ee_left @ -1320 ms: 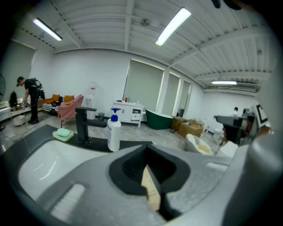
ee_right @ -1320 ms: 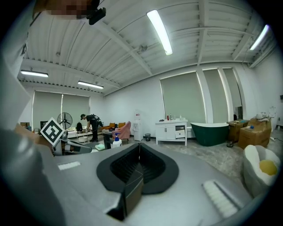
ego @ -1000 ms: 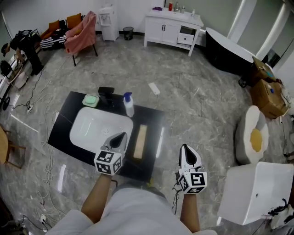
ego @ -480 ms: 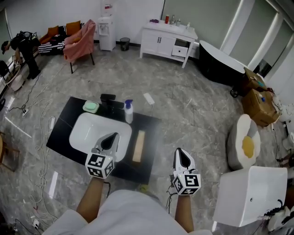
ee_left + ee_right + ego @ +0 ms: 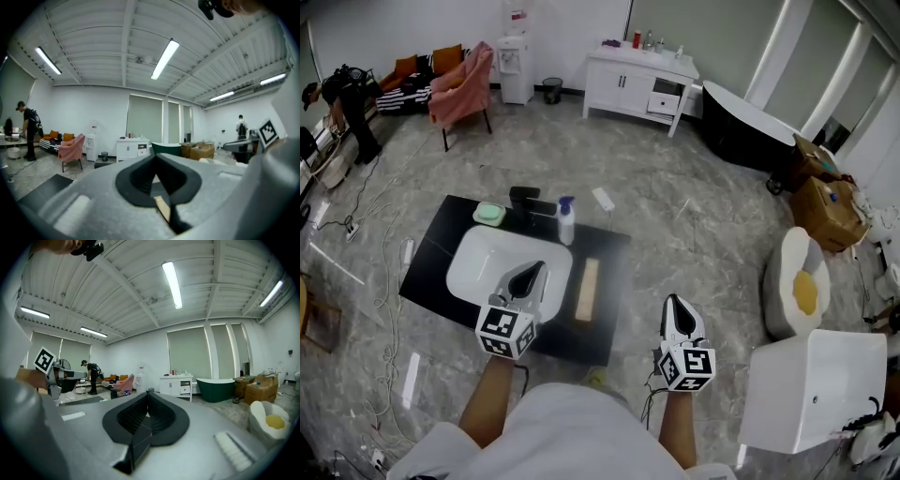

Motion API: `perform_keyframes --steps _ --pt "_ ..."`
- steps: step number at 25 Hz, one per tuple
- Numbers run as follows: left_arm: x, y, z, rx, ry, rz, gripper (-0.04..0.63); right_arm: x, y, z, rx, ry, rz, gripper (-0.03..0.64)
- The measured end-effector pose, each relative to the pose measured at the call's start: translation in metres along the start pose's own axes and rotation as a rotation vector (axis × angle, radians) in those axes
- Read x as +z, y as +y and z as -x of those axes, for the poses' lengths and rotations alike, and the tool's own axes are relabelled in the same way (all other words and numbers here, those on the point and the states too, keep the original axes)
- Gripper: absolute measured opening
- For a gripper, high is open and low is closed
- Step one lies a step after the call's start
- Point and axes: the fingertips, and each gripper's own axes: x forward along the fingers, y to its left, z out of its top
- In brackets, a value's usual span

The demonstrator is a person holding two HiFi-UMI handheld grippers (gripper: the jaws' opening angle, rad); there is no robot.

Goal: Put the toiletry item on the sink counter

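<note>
The white basin (image 5: 483, 258) sunk into the black sink counter (image 5: 431, 258) serves as the landmark. The toiletry item, a white bottle (image 5: 566, 223) with a blue pump top, stands upright on the counter at the basin's far right corner, just beside the rim. To its left, behind the basin's far edge, sits a black faucet (image 5: 525, 198), and at the basin's far left corner lies a green soap dish (image 5: 489, 214). A pale wooden strip (image 5: 587, 289) lies flat on the counter just right of the basin, running along its right side. The left gripper (image 5: 534, 270) hangs over the basin's near right part, its tip pointing toward the far edge. Its jaws are pressed together at the tip with nothing between them, and its own view looks out across the room over the closed jaws. The bottle stands beyond that tip and a little to the right, apart from the jaws and untouched. The right gripper (image 5: 676, 305) is held well to the right of the basin, off the counter and over the marble floor. Its jaws are also closed and empty, and the bottle is well apart from them.
</note>
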Motion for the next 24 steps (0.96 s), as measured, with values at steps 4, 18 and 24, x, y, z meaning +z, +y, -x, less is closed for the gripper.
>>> perform_keyframes --steps 4,18,24 --pt "-0.001 0.000 0.008 -0.006 -0.008 0.005 -0.003 -0.001 0.001 0.010 -0.026 -0.013 -0.006 0.003" --pt "0.003 0.007 0.053 -0.021 -0.032 -0.010 -0.002 -0.008 0.022 0.047 -0.085 -0.019 0.012 0.004" --pt "0.012 0.014 0.067 -0.014 -0.065 -0.017 -0.003 0.001 0.036 0.049 -0.077 -0.051 0.025 0.003"
